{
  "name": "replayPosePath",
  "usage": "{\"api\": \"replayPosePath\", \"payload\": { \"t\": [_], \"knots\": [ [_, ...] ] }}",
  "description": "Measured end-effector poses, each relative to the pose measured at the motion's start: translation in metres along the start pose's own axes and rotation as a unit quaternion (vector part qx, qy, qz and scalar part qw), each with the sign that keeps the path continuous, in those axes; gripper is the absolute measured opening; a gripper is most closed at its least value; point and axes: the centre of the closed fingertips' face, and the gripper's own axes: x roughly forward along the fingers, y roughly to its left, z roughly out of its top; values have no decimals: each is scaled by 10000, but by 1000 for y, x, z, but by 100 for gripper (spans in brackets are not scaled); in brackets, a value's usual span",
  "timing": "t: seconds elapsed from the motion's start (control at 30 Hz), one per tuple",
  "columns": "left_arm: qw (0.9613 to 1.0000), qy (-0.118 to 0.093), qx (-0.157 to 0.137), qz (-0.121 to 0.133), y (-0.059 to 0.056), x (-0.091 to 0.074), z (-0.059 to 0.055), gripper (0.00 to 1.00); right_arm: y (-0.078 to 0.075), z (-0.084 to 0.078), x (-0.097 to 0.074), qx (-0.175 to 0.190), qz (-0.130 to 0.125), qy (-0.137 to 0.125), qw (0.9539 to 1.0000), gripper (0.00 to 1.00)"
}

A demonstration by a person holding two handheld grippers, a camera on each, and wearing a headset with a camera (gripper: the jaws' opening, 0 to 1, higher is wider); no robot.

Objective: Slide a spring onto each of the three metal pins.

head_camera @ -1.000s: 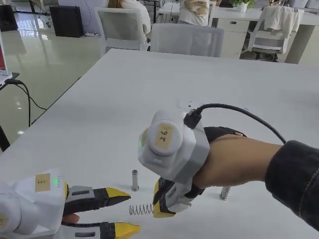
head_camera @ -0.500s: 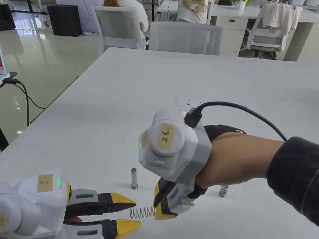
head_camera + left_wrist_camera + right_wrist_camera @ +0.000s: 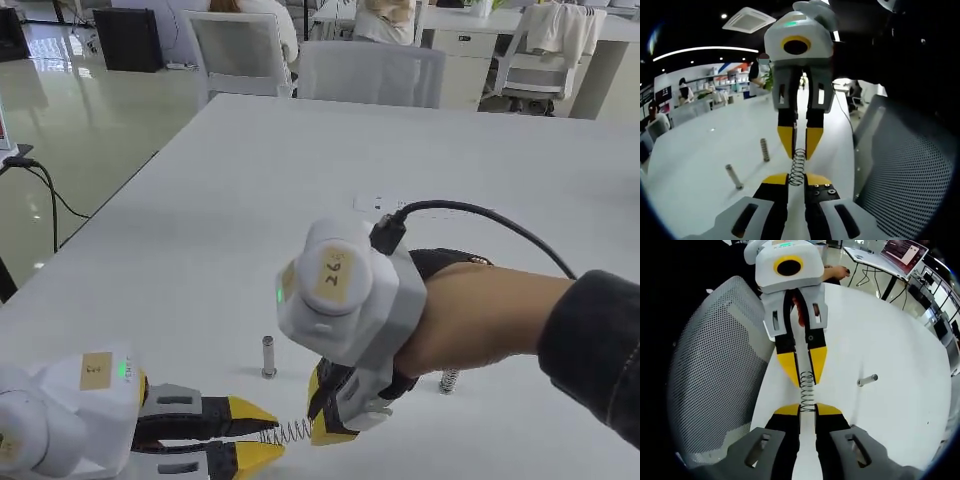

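The left gripper [image 3: 272,435] has drawn its jaws in: a second ago they stood spread around the near end of the spring [image 3: 291,431], and now they are narrow and pinch that end. The spring runs straight from these tips to the right gripper [image 3: 325,425], whose jaws are also narrow and nip the far end, so it is stretched between the two tips, just above the table [image 3: 250,200]. I judge this a hand-over or a regrip, with threading not yet begun.

A bare pin [image 3: 268,356] stands upright just beyond the spring, a little to the left of the right gripper's tips, and looks like the next target. Well to the right of that gripper a second pin [image 3: 449,381] already wears a coil.

In the head view the right gripper's housing covers most of its own jaws, and the hand cuts off the top of the sprung pin. Where a third pin stands I cannot tell.
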Motion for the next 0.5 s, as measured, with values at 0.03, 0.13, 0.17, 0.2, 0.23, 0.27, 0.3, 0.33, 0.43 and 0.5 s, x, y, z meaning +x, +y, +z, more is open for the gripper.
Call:
{"api": "replayPosePath", "payload": {
  "t": [0.03, 0.13, 0.17, 0.2, 0.23, 0.27, 0.3, 0.33, 0.43, 0.5],
  "knots": [
    [10000, 8, 5, -12, 0, 0, 0, 3, 0, 0, -1, -8, -6, 4, 10000, 8],
    [10000, 69, 66, -19, -1, 0, -2, 2, 0, 5, -5, -14, -30, -58, 10000, 8],
    [10000, 69, 53, -27, -1, 0, -2, 2, 0, 6, -6, 2, -35, -66, 10000, 8],
    [10000, 52, 42, -14, -1, 0, -2, 2, 0, 7, -7, -17, -58, -72, 10000, 8],
    [10000, 45, 37, -3, 0, 0, -1, 2, 0, 7, -8, -28, -75, -77, 9999, 8],
    [10000, 41, 31, 0, 0, 0, -1, 2, -1, 8, -9, -33, -87, -82, 9999, 8],
    [10000, 42, 35, 2, 0, 0, -1, 2, -1, 9, -10, -40, -102, -86, 9999, 8],
    [10000, 47, 40, 1, 0, 0, -1, 2, 0, 11, -11, -48, -116, -92, 9999, 8],
    [10000, 51, 41, 1, 0, 0, -1, 2, 0, 16, -15, -76, -171, -138, 9997, 8],
    [10000, 46, 39, 4, 0, 0, -1, 2, 0, 20, -17, -119, -202, -160, 9996, 7]
  ]
}}
